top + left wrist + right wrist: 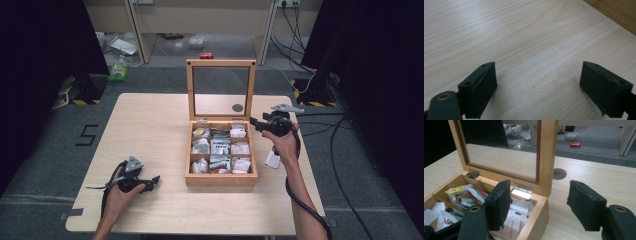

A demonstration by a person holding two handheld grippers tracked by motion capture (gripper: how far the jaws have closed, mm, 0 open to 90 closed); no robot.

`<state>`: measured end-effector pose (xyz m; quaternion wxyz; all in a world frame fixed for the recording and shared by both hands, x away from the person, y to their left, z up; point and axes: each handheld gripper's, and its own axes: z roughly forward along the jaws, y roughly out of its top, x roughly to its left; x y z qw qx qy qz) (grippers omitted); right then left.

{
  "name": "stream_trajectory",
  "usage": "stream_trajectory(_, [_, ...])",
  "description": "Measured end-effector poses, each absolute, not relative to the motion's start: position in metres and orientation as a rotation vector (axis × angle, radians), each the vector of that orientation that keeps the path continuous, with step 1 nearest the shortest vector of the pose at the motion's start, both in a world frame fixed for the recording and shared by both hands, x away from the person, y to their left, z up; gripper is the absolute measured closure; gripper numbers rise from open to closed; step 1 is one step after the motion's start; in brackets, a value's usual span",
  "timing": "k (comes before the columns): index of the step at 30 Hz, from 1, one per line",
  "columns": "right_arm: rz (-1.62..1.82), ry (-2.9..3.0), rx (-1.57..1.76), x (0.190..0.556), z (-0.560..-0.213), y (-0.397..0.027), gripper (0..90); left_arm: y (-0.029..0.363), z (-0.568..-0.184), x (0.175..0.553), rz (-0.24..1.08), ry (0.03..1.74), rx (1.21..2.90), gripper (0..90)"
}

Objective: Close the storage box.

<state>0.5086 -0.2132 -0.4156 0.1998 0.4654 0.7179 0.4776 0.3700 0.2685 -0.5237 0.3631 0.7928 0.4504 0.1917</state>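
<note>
- I judge the step in hand to be taking hold of the glass-paned lid [547,157] of the light wooden compartment box [221,178], which stands upright at the box's rear edge.
- To do it well, I should line my right claw [255,122] up with the lid's right-hand wooden rail, at the box's right rear corner, so that one pad goes in front of the rail and the other behind it.
- I should grip wood only, well above the silver metal hinge [522,190] at the box's back wall, and keep the pads off the glass.
- The near jaw hangs over the box's rear right compartment, so I must keep it above the paper sachets [220,147] that fill the compartments and not drag one out.
- Once gripped, the lid should swing about its hinges in an arc; a straight push could shove the whole box across the pale wooden table [150,125].
- My right claw is released: its jaws stand wide apart, the pads press on nothing, and the lid's rail lies beyond them, untouched.
- My left claw [156,179] rests low over the table, well to the left of the box's front; it too is released, with bare tabletop between its pads.
- A loose white sachet [272,159] lies on the table just right of the box.
</note>
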Motion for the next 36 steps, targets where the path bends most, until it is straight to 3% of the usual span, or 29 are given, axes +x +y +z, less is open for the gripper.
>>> stream_trajectory(17, [1.306,2.026,1.267,0.540,-0.426,-0.198,45.2,0.269,-0.524,0.369,0.491,1.158,2.043,13.5])
stream_trajectory(36, [1.327,2.023,1.280,0.565,-0.420,-0.188,45.4,0.269,-0.524,0.368,0.492,1.157,2.042,13.5])
